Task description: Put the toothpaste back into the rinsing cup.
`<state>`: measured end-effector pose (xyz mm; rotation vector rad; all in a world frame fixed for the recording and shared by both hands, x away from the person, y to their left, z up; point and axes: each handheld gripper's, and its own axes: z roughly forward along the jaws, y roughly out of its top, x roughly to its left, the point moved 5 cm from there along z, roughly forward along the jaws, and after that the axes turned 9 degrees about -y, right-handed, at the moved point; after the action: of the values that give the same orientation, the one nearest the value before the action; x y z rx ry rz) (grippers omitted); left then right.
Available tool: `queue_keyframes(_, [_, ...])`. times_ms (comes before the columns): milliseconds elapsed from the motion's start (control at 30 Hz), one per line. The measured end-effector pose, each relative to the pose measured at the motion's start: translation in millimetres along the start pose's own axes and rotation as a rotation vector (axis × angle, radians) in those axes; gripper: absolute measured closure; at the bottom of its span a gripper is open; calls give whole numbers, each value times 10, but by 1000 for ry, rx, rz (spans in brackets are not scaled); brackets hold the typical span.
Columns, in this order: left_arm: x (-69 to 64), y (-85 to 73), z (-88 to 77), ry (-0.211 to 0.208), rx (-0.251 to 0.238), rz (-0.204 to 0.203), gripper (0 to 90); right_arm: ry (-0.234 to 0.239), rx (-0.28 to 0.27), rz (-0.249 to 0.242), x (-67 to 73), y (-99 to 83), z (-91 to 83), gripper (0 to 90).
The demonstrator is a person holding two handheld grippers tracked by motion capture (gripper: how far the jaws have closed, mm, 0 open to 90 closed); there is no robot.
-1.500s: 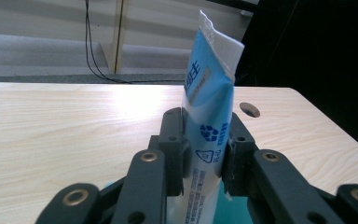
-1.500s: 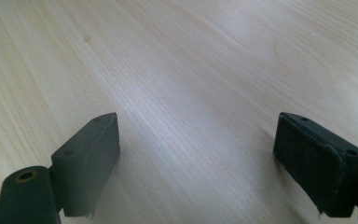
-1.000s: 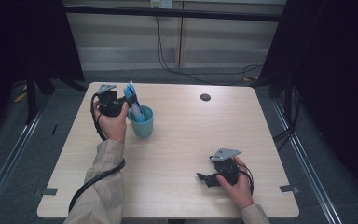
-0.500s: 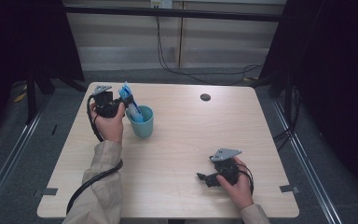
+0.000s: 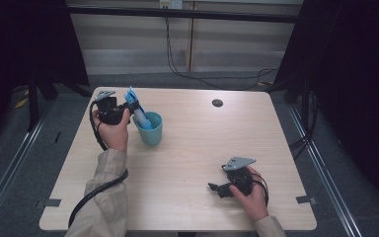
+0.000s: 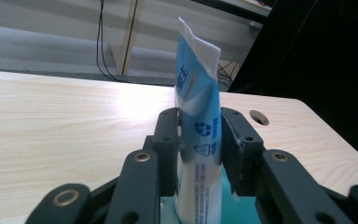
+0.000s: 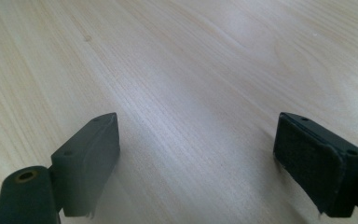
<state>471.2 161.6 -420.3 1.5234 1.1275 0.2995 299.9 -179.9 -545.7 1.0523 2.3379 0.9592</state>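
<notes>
A blue and white toothpaste tube (image 5: 138, 112) (image 6: 198, 88) stands tilted with its lower end inside a teal cup (image 5: 152, 132) (image 6: 240, 210) at the table's left. My left gripper (image 5: 132, 106) (image 6: 198, 121) reaches in from the left and is shut on the tube's middle. Both pads still touch the tube, though the jaws have just been opening a little. Near the front right edge, my right gripper (image 5: 216, 190) (image 7: 196, 163) rests low over the bare wood, open, with nothing between its jaws.
The light wooden table (image 5: 202, 143) has a round cable hole (image 5: 217, 102) at the back, right of centre. Cables trail from both grippers. Dark curtains flank the table, and grey floor lies beyond its far edge.
The left gripper and the tube's top have shifted slightly to the left. The right hand and its gripper have stayed where they were.
</notes>
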Motion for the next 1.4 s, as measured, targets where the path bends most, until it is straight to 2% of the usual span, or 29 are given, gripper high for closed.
queue_keyframes(267, [3, -16, -12, -12, 3, -1, 643, 1, 0, 0, 0, 1, 1, 138])
queue_keyframes(433, [10, -22, -21, 7, 5, 4, 560, 1, 0, 1, 0, 2, 2, 138])
queue_keyframes(600, [37, -38, -33, 12, 1, -17, 473, 1, 1, 1, 1, 2, 2, 138])
queue_keyframes(867, [36, -27, -52, -7, -13, -27, 365, 1, 1, 1, 1, 2, 2, 138])
queue_keyframes(1167, [70, -47, -86, -8, -2, -52, 293, 1, 0, 1, 0, 3, 3, 138])
queue_keyframes(1400, [66, -34, -126, -8, -13, -53, 259, 2, 0, -1, -1, 5, 5, 138])
